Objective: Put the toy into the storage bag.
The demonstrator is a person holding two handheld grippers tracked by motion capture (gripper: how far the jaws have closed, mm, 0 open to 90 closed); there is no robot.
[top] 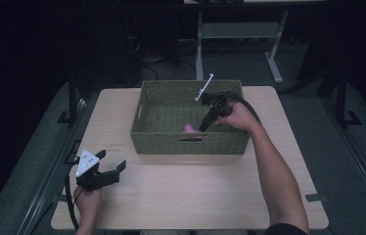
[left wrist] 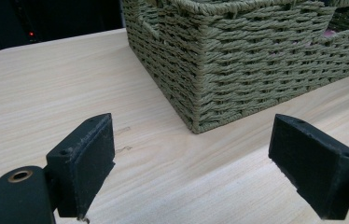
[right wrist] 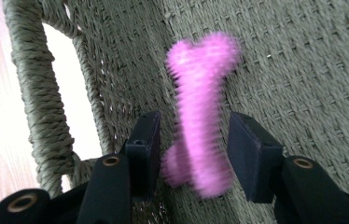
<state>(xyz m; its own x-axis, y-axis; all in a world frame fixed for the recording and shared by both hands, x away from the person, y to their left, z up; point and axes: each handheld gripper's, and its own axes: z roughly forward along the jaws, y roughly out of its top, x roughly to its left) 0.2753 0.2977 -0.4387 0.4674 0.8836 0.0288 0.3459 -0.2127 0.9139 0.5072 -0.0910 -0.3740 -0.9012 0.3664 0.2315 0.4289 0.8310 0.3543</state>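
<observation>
Right gripper view: bone (right wrist: 199, 116) between tool (right wrist: 193, 149) jaws.

A pink bone-shaped toy (right wrist: 200, 116) lies inside an olive-green woven basket (top: 161, 139) on a light wooden table, near the basket's front wall and beside its handle cut-out; blurred in the right gripper view, the toy sits lengthwise between the parted jaws of the right gripper (right wrist: 193, 154), which reaches down into the basket; from above only a small pink patch (top: 189, 129) is visible.
</observation>
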